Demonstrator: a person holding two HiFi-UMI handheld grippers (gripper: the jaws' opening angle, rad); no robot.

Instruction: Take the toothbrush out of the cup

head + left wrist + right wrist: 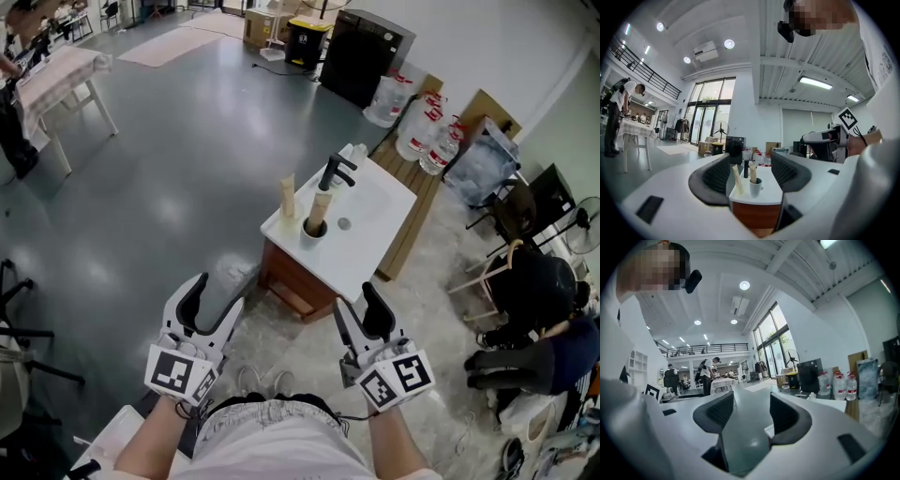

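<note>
Head view is showing the left gripper (214, 298) and the right gripper (358, 305), both white plastic with black ribbed pads, hanging near the person's body and well apart from the small white-topped washstand with a brown wooden base (375, 239) farther out. Left gripper view is showing its jaws spread wide and touching nothing, framing the washstand beyond them. Right gripper view is showing the right gripper's jaws equally spread and gripping nothing, with only glossy grey floor (743, 397) lying between them. The toothbrush with a thick pale beige handle (320, 211) is standing tilted in the small round pale cup (313, 229) on the counter's left part, just near of the black metal faucet (336, 172). Its lower end is sitting hidden inside the cup. A beige upright stick-shaped object (288, 197) is standing left of the cup, too small to identify.
</note>
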